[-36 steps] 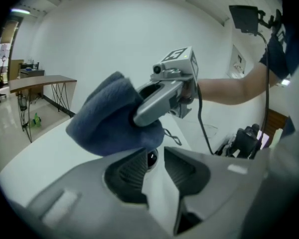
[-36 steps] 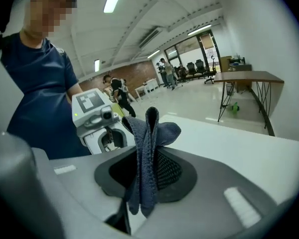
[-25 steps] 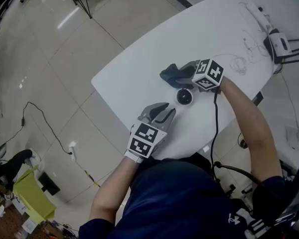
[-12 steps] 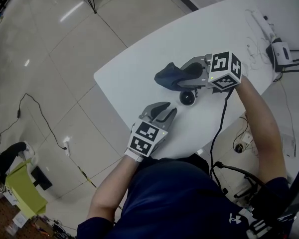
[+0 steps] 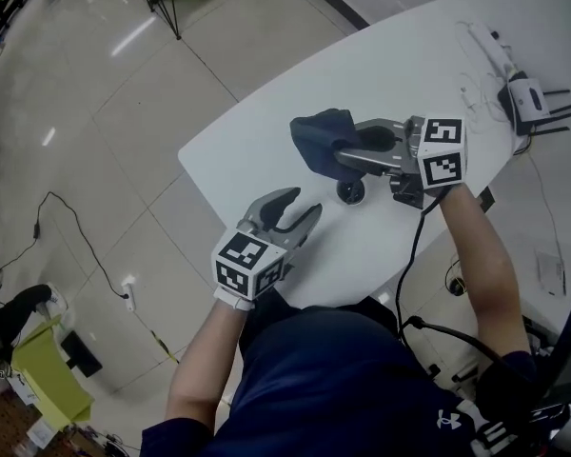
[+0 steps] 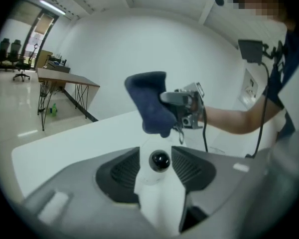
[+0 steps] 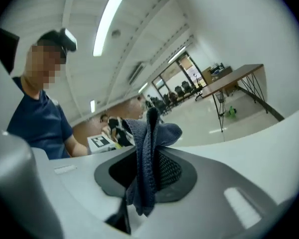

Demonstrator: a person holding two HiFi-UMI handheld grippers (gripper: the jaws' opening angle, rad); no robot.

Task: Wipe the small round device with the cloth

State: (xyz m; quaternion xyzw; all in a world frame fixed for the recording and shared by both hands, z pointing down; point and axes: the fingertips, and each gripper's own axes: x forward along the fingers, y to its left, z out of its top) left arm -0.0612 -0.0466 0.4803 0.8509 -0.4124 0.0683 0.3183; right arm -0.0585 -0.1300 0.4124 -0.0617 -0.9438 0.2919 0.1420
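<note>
The right claw (image 5: 354, 150) is shut tight on the dark blue cloth (image 5: 320, 141). The cloth is pinched between its two jaws, and a bunched lump of it sticks out past the tips. In the right gripper view, one fold is seen standing up between the jaws and another end is seen hanging down. The claw and the cloth are held up in the air over the white table (image 5: 257, 122). The claw is pointed almost level.

The small round device (image 5: 350, 192) is set on the table just under the right claw. It is white, and a dark round spot is seen on it. The cloth is held up above it.

The left claw (image 5: 301, 204) is held near the table edge, on the person's side of the device, and it is pointed at the device. Its jaws have just been opening and are parted now. Nothing is held between them. In the left gripper view the device is seen through the gap, but it is farther ahead, apart from the tips.

Well behind the right claw, by the far end of the table, a white box (image 5: 525, 95) with black sticks on it is seen.
</note>
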